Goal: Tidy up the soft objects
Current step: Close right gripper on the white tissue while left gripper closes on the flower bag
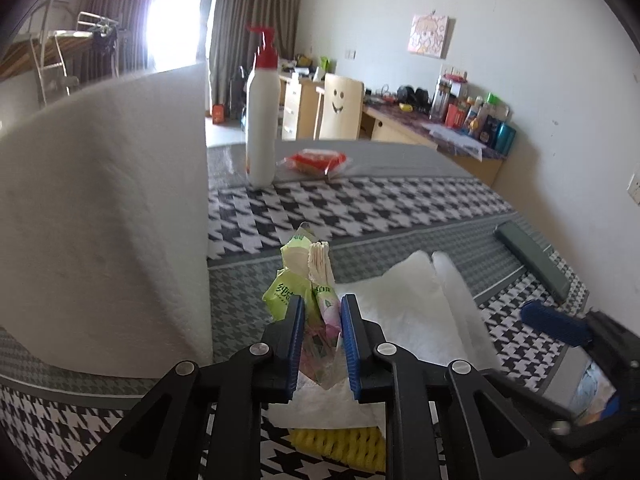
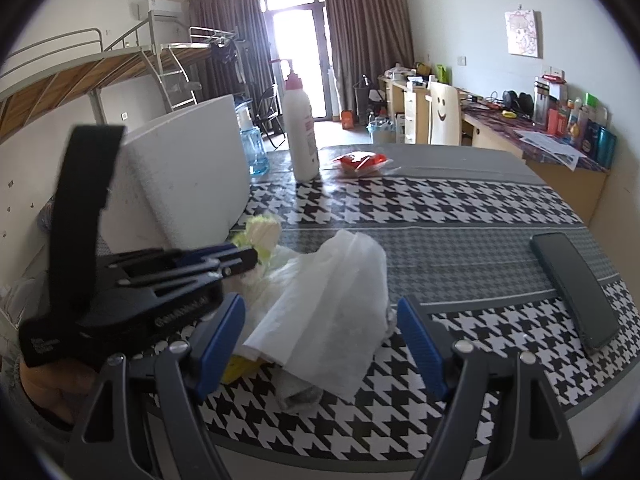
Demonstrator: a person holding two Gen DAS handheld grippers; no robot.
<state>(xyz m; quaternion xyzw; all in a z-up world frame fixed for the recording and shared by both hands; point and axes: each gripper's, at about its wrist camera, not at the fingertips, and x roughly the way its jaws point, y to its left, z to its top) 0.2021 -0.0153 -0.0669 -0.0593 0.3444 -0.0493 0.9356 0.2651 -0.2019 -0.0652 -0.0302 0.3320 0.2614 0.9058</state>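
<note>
On the houndstooth tablecloth (image 2: 460, 208), a white foam box (image 1: 104, 216) stood left of the tissue packet (image 1: 298, 280), which was clamped upright in the left gripper (image 1: 322, 320). Right of the packet, the white cloth (image 2: 332, 300) lay lengthwise between the spread fingers of the right gripper (image 2: 320, 336), the nearer one.

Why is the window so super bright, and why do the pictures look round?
Left wrist view: the window is blown out white by glare, washing the curtain edge. Right wrist view: the balcony door glows too. Both views: fisheye lenses bend the table edge and darken the corners.
</note>
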